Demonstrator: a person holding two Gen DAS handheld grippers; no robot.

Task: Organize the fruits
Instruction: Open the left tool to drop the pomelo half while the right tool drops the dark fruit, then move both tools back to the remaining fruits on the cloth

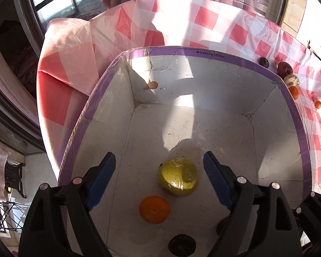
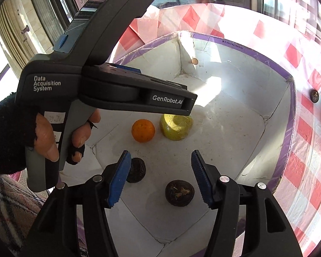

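Note:
A white box with a purple rim [image 1: 224, 55] [image 2: 274, 62] holds a yellow-green wrapped fruit [image 1: 178, 177] [image 2: 176, 126], an orange [image 1: 154, 209] [image 2: 143, 130] and two dark round fruits [image 2: 179, 192] [image 2: 137, 169]; one dark fruit shows in the left wrist view [image 1: 182, 245]. My left gripper [image 1: 159, 180] is open and empty above the yellow-green fruit. My right gripper [image 2: 160, 177] is open and empty, just above one dark fruit. The left gripper's body [image 2: 109, 64] fills the upper left of the right wrist view.
The box stands on a red-and-white checked tablecloth [image 1: 203, 19] [image 2: 306, 154]. Several more fruits lie in a row on the cloth right of the box [image 1: 289, 79] [image 2: 314, 96]. Windows are behind the table.

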